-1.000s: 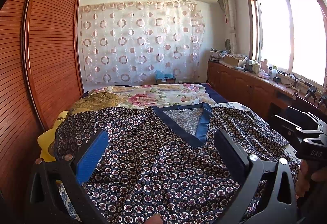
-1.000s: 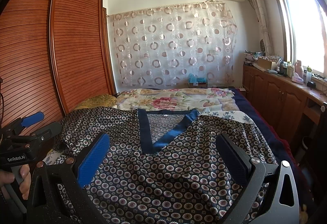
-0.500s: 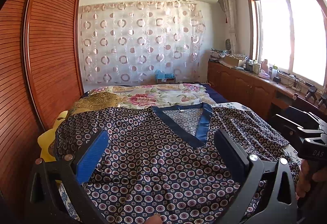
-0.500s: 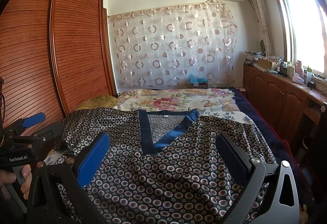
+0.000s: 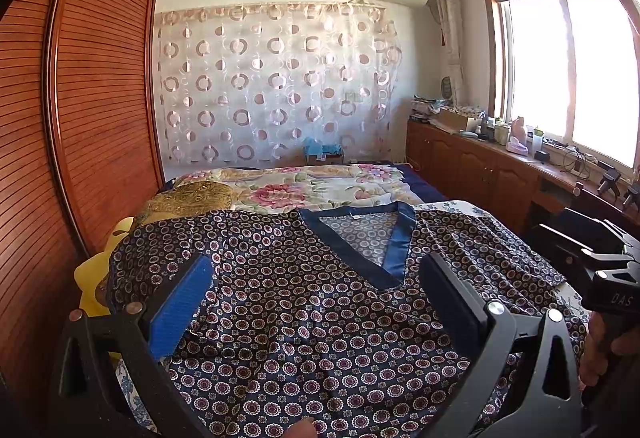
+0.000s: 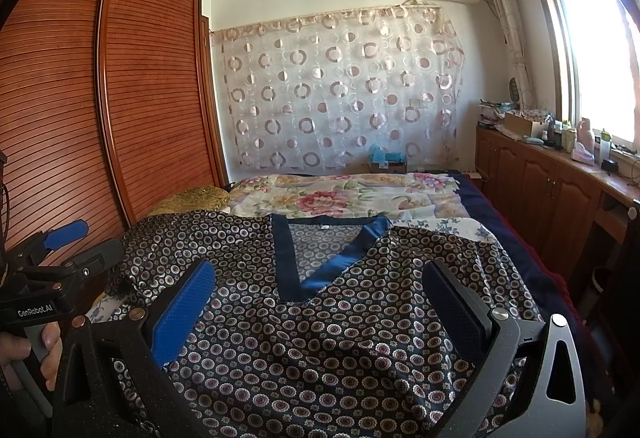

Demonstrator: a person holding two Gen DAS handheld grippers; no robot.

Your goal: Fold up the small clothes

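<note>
A dark navy top with a circle print and a blue V-neck band lies spread flat, front up, on the bed; it also shows in the right wrist view. My left gripper is open and empty, held above the shirt's lower left part. My right gripper is open and empty, held above its lower right part. The left gripper's body also shows at the left edge of the right wrist view, and the right gripper's body at the right edge of the left wrist view.
The bed carries a floral quilt and a gold pillow beyond the shirt. A slatted wooden wardrobe runs along the left. Wooden cabinets with clutter stand under the window at right.
</note>
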